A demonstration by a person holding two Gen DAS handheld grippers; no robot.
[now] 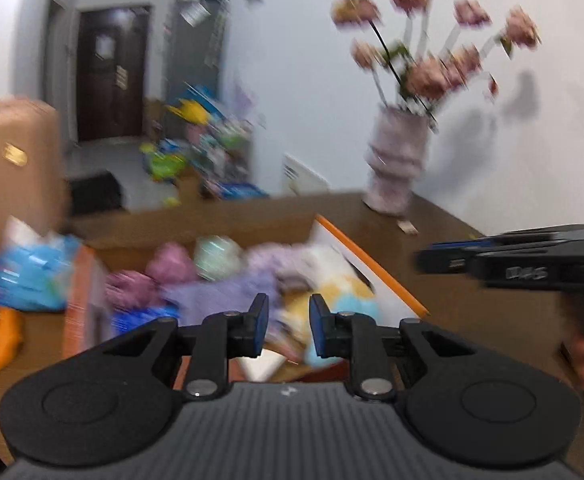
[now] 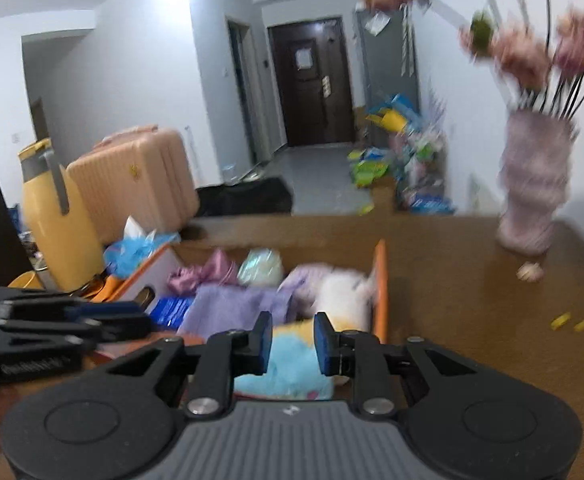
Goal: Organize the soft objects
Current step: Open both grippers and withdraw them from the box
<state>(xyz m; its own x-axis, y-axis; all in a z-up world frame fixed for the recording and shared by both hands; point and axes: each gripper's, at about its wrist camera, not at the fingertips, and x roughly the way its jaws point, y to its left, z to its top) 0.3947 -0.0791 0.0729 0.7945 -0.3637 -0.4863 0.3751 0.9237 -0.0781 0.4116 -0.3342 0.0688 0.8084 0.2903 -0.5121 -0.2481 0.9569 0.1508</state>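
Both tools, left tool [image 1: 289, 326] and right tool [image 2: 292, 342], are held slightly parted and empty; the plush toy [image 2: 292, 364], lower centre, is judged light, squashy, best pinched mid-body.

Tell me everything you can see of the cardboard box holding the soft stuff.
The cardboard box is open-topped, brown inside, with white outer walls edged in orange and a handle slot in one side. It sits flat on the brown table, filled with soft items: a purple towel, pink cloth and a blue-yellow plush. Neither gripper touches it.
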